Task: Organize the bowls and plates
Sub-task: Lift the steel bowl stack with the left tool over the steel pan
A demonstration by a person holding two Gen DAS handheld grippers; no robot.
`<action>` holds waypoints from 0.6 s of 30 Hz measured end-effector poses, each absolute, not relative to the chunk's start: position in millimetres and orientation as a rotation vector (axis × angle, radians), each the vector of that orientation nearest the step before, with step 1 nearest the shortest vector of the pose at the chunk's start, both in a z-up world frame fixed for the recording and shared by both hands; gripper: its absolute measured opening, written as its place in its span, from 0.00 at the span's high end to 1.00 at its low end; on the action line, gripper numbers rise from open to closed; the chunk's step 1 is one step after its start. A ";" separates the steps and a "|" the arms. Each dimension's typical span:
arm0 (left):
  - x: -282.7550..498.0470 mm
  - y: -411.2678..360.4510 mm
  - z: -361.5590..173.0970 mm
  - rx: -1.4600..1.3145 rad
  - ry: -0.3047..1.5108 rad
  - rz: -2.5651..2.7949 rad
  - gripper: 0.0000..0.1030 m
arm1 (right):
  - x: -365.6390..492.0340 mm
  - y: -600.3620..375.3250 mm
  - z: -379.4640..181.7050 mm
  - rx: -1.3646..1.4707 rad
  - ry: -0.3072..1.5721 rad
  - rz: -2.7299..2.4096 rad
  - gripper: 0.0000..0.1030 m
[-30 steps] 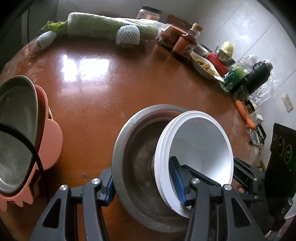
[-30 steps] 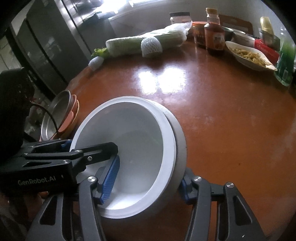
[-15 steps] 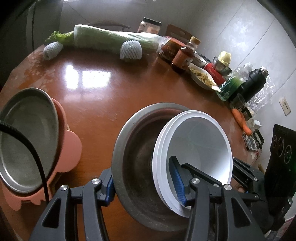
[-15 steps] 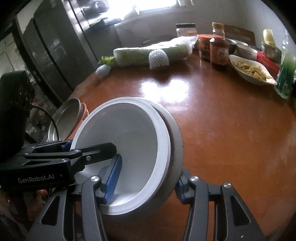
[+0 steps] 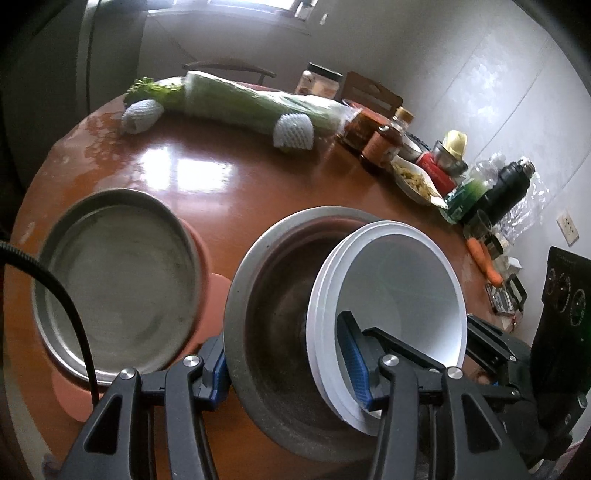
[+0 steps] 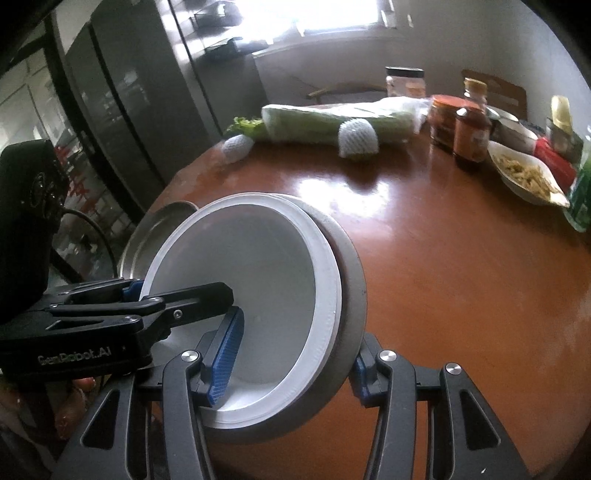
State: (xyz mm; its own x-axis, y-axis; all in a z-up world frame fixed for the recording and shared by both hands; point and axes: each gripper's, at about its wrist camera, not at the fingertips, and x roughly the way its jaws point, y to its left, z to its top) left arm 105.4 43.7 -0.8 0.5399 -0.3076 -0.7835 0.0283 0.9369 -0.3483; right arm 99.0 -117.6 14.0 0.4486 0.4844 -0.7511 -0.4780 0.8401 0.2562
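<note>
Both tools (image 5: 286,363) (image 6: 291,363) clamped on nested white bowl (image 5: 399,280) and steel bowl (image 5: 273,295)

1. A round, glossy reddish-brown table (image 5: 258,177) fills the foreground and mirrors bright window light.
2. A window (image 6: 314,14) glows behind it, above a pale sill.
3. Pale walls (image 5: 461,74) meet at the right, with a socket (image 5: 568,231) on one.
4. A wooden chair (image 5: 373,94) stands at the far edge.
5. A tall dark cabinet (image 6: 129,92) stands left.
</note>
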 end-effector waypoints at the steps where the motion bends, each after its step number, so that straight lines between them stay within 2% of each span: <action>1: 104.9 46.7 0.1 -0.312 0.982 -0.199 0.51 | 98.5 -114.5 15.0 0.006 0.928 0.599 0.49; 18: 96.3 108.5 13.9 -0.334 0.940 -0.118 0.51 | 104.2 -46.8 26.3 -0.023 0.911 0.675 0.49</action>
State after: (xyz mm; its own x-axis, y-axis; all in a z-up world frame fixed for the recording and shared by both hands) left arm 96.3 108.5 13.9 0.5878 -0.2429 -0.7717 -0.0454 0.9424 -0.3313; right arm 104.2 -46.8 26.3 0.4230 0.5301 -0.7349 -0.5491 0.7951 0.2575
